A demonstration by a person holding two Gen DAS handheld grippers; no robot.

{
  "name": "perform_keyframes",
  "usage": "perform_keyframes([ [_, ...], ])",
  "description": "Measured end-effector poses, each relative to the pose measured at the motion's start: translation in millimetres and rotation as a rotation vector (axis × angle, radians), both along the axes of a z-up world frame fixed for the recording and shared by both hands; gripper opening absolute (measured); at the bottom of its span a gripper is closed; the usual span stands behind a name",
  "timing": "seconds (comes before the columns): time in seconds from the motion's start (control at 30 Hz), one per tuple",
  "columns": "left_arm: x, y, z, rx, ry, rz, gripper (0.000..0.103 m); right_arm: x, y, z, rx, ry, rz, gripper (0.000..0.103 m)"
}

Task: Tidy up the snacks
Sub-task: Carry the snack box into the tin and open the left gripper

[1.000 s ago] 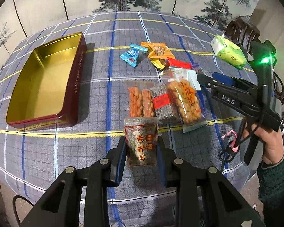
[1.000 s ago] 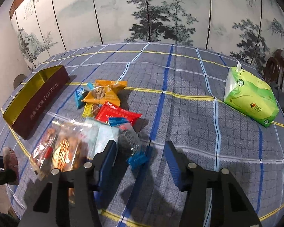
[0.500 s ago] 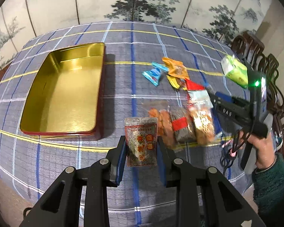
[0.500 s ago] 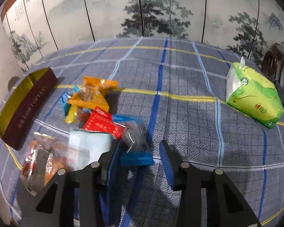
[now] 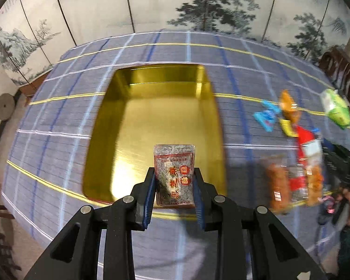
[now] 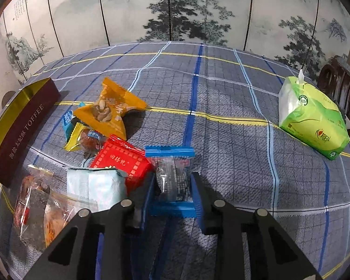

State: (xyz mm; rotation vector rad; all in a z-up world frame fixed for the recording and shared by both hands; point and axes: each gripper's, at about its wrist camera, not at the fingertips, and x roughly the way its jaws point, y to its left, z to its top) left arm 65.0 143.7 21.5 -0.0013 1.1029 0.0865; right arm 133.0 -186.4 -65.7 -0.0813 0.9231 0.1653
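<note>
A: Trouble could come at the tin [image 5: 151, 107]. The left gripper [image 5: 174, 187] is clamped on the dark sesame packet [image 5: 174, 175], held over the near end of the open gold tin. Let go too close to the near rim and I'd guess the packet tips back onto the table [image 5: 58, 121].

B: And the right gripper [image 6: 173, 192]?

A: Its jaws have just closed on the blue-edged clear candy [image 6: 172, 177], which sits between the pads. The wrapper looks slick and crinkly, so it may slide out when lifted.

B: Anything in the way?

A: The red packet [image 6: 121, 163] and the pale blue packet [image 6: 93, 186] lie just beside its left finger, possibly touching. The orange triangular snack [image 6: 109, 112] lies farther back, the green tissue pack [image 6: 312, 126] well apart.
</note>
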Motion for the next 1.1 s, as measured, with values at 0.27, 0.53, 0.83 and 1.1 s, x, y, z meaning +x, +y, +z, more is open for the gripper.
perform_keyframes([
  [0.27,14.4,31.0,-27.6,0.083,0.06,-0.007,0.027,-3.3,0.0,-0.5,-0.032,-0.011,-0.045,0.03],
  [0.53,19.7,39.5,-41.8,0.112,0.092,-0.032,0.027,-5.7,-0.1,-0.7,-0.047,-0.005,-0.068,0.03],
  [0.83,21.8,37.0,-47.3,0.141,0.101,-0.051,0.027,-4.3,1.4,-0.9,-0.045,0.007,-0.083,0.03],
  [1.1,19.4,33.4,-44.0,0.184,0.078,-0.06,0.029,-3.1,2.5,-1.2,-0.051,0.012,-0.086,0.03],
])
